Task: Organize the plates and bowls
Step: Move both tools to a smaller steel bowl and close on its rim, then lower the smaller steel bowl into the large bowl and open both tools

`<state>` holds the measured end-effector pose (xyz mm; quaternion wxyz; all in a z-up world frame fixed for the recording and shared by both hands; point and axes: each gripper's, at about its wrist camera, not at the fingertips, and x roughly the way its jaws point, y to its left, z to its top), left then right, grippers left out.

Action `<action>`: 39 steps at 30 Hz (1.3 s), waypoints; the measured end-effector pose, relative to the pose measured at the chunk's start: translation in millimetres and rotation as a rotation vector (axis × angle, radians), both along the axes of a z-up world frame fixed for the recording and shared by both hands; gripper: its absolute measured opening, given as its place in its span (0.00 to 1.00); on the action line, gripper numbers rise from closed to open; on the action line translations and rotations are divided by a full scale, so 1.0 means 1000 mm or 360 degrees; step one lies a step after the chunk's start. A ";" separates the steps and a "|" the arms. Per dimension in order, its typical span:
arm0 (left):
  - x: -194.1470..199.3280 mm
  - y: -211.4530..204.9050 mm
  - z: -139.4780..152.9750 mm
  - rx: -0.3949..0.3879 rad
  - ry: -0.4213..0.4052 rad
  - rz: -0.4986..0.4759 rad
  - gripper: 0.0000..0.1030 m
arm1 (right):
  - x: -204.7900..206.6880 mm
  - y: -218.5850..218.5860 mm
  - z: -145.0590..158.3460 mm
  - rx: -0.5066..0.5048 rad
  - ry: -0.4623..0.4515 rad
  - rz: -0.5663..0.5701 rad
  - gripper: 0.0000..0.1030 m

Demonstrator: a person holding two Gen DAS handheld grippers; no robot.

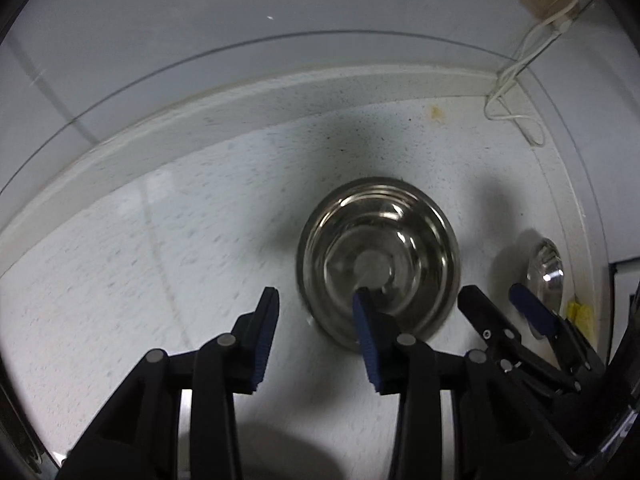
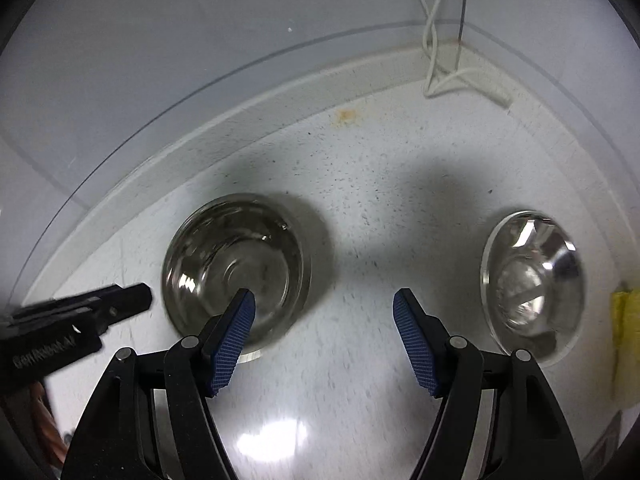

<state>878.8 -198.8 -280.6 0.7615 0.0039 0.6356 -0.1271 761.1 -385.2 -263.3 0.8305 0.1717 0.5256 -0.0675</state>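
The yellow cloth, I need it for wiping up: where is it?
In the right wrist view the yellow cloth lies at the far right edge of the counter, just right of the smaller steel bowl.

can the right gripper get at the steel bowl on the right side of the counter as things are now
Probably yes. The right gripper stands open and empty over bare counter, and the right-hand bowl sits upright just beside it with nothing between them.
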 end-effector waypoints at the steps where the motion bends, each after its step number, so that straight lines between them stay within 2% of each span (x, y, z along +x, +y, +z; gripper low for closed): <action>1: 0.004 -0.004 -0.005 0.0010 0.0006 0.0002 0.36 | 0.006 -0.002 -0.004 0.0017 0.0007 -0.0007 0.64; 6: 0.018 -0.012 -0.028 0.0056 0.0033 0.0037 0.36 | 0.021 0.000 -0.020 0.0059 0.0048 0.0012 0.64; 7: 0.019 -0.011 -0.031 0.0059 0.0039 0.0047 0.36 | 0.021 0.001 -0.023 0.0058 0.0056 0.0017 0.61; 9: 0.023 -0.011 -0.038 0.0053 0.0052 0.0060 0.34 | 0.023 0.004 -0.031 0.0053 0.0087 0.0026 0.41; 10: 0.024 -0.012 -0.042 0.0050 0.0056 0.0066 0.26 | 0.024 0.003 -0.035 0.0072 0.0102 0.0024 0.26; 11: 0.026 -0.012 -0.045 0.0046 0.0063 0.0064 0.21 | 0.023 0.003 -0.041 0.0127 0.0118 0.0022 0.16; 12: 0.025 -0.014 -0.048 -0.0006 0.0087 0.0041 0.10 | 0.022 0.004 -0.043 0.0165 0.0118 0.0026 0.14; 13: 0.024 -0.018 -0.049 -0.0001 0.0091 0.0032 0.11 | 0.020 0.007 -0.043 0.0178 0.0112 0.0035 0.08; 15: 0.019 -0.020 -0.047 0.0033 0.0072 0.0017 0.11 | 0.014 0.015 -0.040 0.0118 0.0117 0.0048 0.09; 22: -0.021 0.005 -0.015 0.0031 0.0020 0.0003 0.11 | -0.023 0.035 -0.017 0.0128 0.0083 0.0064 0.09; 29: -0.079 0.059 0.028 0.0012 -0.0057 0.0047 0.11 | -0.079 0.082 0.026 0.0105 0.0005 0.0155 0.09; 39: -0.165 0.122 0.050 0.0021 -0.0065 0.0076 0.12 | -0.151 0.143 0.040 0.0137 -0.0015 0.0273 0.10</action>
